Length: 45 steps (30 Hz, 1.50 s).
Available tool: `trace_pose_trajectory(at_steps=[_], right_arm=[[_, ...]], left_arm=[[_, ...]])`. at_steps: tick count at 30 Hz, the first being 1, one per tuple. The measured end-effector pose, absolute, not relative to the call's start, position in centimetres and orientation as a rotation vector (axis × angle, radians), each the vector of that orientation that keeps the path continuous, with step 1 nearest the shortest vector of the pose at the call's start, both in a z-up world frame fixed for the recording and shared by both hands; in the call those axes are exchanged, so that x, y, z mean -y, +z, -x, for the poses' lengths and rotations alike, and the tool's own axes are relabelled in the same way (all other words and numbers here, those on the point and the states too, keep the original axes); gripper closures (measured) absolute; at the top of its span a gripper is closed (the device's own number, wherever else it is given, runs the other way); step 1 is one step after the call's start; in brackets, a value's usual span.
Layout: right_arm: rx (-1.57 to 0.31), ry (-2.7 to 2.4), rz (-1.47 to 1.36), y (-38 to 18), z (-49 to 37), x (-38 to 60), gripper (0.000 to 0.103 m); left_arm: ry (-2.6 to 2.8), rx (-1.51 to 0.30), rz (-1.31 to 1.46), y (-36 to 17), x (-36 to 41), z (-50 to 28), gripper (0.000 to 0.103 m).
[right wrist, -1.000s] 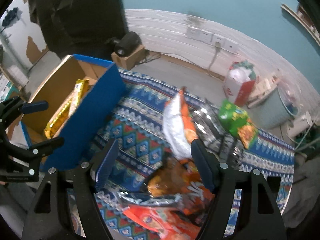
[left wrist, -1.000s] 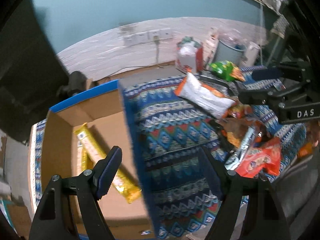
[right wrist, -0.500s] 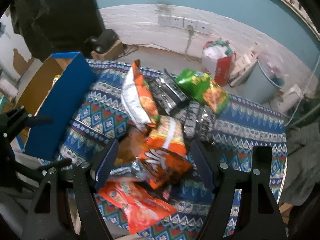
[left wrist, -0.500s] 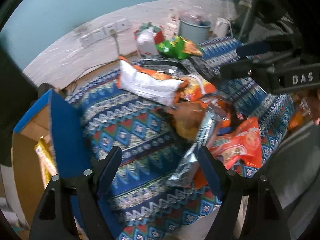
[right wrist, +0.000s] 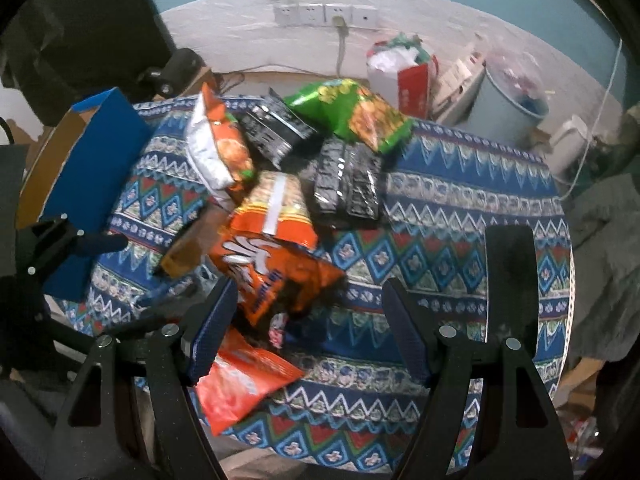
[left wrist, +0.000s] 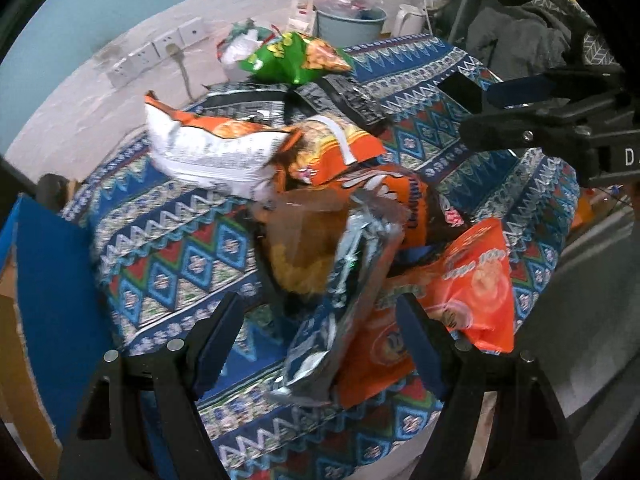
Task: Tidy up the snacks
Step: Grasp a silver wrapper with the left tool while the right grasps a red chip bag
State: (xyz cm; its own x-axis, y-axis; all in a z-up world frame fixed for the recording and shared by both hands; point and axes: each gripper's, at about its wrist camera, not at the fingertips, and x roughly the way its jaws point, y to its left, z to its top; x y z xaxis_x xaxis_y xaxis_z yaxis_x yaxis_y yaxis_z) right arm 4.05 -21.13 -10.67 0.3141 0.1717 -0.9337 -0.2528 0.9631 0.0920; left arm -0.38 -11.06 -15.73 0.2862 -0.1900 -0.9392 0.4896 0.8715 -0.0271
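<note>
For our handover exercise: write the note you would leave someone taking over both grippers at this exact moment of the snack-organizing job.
Left gripper: open, empty, over the near end of the snack pile, a silver packet between its fingers.
Right gripper: open, empty, above the orange chip bag.
Snacks lie heaped on the patterned cloth: green bag and black packets at the far side, white and orange bag on the left, red packet nearest.
The cardboard box with blue flap stands at the table's left edge; its inside is hidden now.
Left to do: essentially the whole pile.
</note>
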Motion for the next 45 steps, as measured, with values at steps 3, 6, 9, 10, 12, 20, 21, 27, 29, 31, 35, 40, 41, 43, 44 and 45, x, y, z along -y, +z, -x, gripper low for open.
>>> trace_pose_trajectory(at_steps=[3,6,9,10,12,20,21,27,29,31,35,40,41,43,44,45], right_arm=[[-1.223,0.268,0.056,-10.8,-4.2,21.9,0.029],[-1.225,0.269,0.042,-11.0,-4.3,22.3,0.029],[-1.236,0.271,0.037,-11.5,-4.5,22.4,0.029],[-1.24,0.272,0.035,-11.6,-4.6,22.5,0.029],[-1.246,0.275,0.034,-11.8,-4.7,22.5,0.029],[-1.247,0.318,0.037,-11.8,-4.6,21.8,0.029],[-1.249,0.331,0.04,-11.9,-4.5,21.6,0.029],[-1.266,0.432,0.08,-12.2,-3.6,19.6,0.029],[-1.275,0.466,0.101,-12.5,-3.2,18.7,0.029],[-1.295,0.517,0.137,-13.0,-2.7,17.5,0.029],[-1.324,0.583,0.215,-14.3,-1.9,15.5,0.029],[-1.364,0.636,0.288,-16.1,-1.0,13.8,0.029],[-1.377,0.645,0.299,-16.5,-0.9,13.5,0.029],[-1.407,0.66,0.334,-17.4,-0.4,13.0,0.029],[-1.419,0.669,0.349,-17.9,-0.3,12.7,0.029],[-1.435,0.681,0.369,-18.4,0.0,12.3,0.029]], left_arm=[[-0.476,-1.206,-0.303,-16.4,11.8,0.2,0.023],[-0.486,-1.216,-0.319,-17.3,12.3,0.1,0.03],[-0.474,-1.22,-0.33,-18.1,12.3,-0.1,0.035],[-0.475,-1.212,-0.331,-18.2,12.2,-0.2,0.035],[-0.482,-1.196,-0.341,-18.2,12.2,-0.1,0.037],[-0.478,-1.177,-0.384,-18.1,11.8,0.4,0.07],[-0.477,-1.18,-0.382,-17.9,11.6,0.5,0.073],[-0.456,-1.195,-0.346,-17.0,9.9,0.9,0.073],[-0.452,-1.197,-0.328,-16.6,9.2,1.1,0.073],[-0.442,-1.196,-0.316,-16.2,8.5,1.3,0.073],[-0.41,-1.205,-0.287,-15.8,6.8,1.5,0.073],[-0.376,-1.23,-0.253,-16.1,5.0,2.2,0.074],[-0.373,-1.234,-0.241,-16.1,4.7,2.3,0.074],[-0.372,-1.237,-0.225,-16.1,4.2,2.5,0.074],[-0.367,-1.237,-0.221,-16.1,4.1,2.6,0.074],[-0.366,-1.237,-0.218,-16.1,4.0,2.7,0.074]])
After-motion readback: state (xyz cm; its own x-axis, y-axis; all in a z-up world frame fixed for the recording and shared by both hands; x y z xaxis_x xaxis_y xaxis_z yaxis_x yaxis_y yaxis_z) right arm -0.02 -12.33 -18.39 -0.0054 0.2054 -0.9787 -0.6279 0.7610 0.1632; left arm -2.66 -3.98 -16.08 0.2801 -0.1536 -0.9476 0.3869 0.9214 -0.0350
